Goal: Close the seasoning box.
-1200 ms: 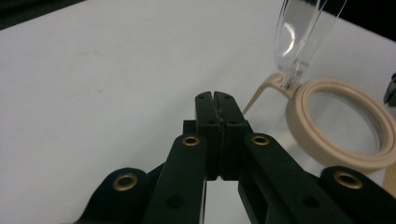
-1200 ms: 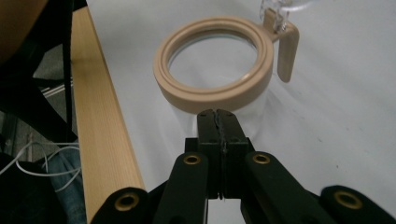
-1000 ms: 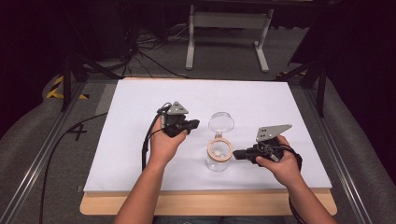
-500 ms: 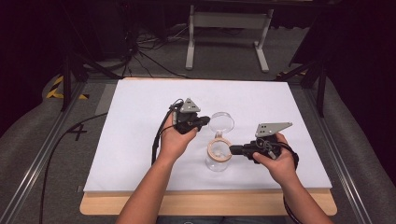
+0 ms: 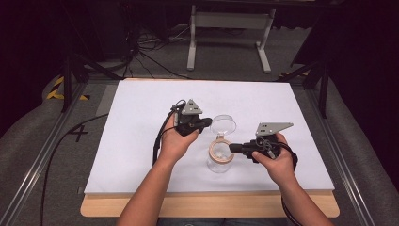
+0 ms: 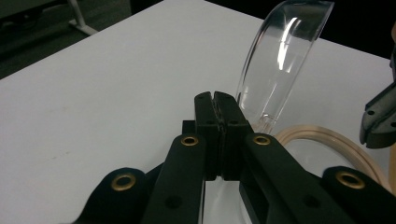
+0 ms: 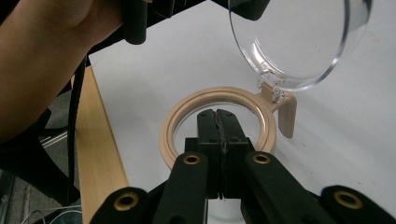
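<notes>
Mid-table, clear jar upright, hinged lid open toward 12 o'clock; right gripper view shows tan rim. Both jaws together.

The jar body is hidden beneath the right claw jaws.

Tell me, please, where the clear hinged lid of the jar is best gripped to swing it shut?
Probably the clear lid at its free rim, opposite the hinge. It stands open, nearly upright above the tan collar, so that thin edge is exposed. Come in from the far side with the left tool, already beside it, jaws straddling the rim.
</notes>
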`<state>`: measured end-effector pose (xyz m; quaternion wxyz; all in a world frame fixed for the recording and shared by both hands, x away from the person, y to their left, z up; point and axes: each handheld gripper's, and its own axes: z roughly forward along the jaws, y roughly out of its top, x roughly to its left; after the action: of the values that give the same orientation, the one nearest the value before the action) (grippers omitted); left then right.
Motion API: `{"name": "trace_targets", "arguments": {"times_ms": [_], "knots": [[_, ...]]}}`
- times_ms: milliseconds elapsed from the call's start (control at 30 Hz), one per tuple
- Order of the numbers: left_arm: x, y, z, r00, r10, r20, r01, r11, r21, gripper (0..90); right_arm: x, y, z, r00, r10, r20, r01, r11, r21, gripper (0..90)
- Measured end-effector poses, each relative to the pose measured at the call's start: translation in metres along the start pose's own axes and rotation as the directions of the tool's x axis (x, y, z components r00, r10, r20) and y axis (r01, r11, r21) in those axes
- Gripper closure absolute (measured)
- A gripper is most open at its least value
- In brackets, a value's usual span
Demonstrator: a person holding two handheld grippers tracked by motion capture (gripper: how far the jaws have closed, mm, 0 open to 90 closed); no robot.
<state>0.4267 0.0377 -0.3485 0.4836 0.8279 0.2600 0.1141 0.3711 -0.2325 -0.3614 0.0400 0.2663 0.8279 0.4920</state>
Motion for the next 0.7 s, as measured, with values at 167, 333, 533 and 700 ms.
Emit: {"name": "trace_targets", "arguments": {"times_ms": [167,333,533,700], "knots": [[-0.005,0.002,-0.006,0.9996,0.027,0.013,-0.027,0.9989,0.037,89.5,0.001,0.002,0.0,1.0,-0.002,-0.008,0.002,1.0,-0.003,90.0],[-0.01,0.004,-0.014,0.9979,0.064,0.011,-0.065,0.9946,0.081,89.5,0.002,0.004,0.001,0.9998,-0.002,-0.019,0.001,1.0,-0.005,90.0],[-0.007,0.004,-0.028,0.999,0.044,-0.001,-0.044,0.9959,0.08,88.9,0.004,0.004,0.003,0.9996,-0.005,-0.028,0.006,1.0,0.013,90.0],[-0.005,0.004,-0.038,0.9994,0.028,-0.021,-0.026,0.9936,0.11,87.8,0.008,0.006,0.001,0.9994,-0.015,-0.031,0.016,1.0,0.026,90.0]]}}
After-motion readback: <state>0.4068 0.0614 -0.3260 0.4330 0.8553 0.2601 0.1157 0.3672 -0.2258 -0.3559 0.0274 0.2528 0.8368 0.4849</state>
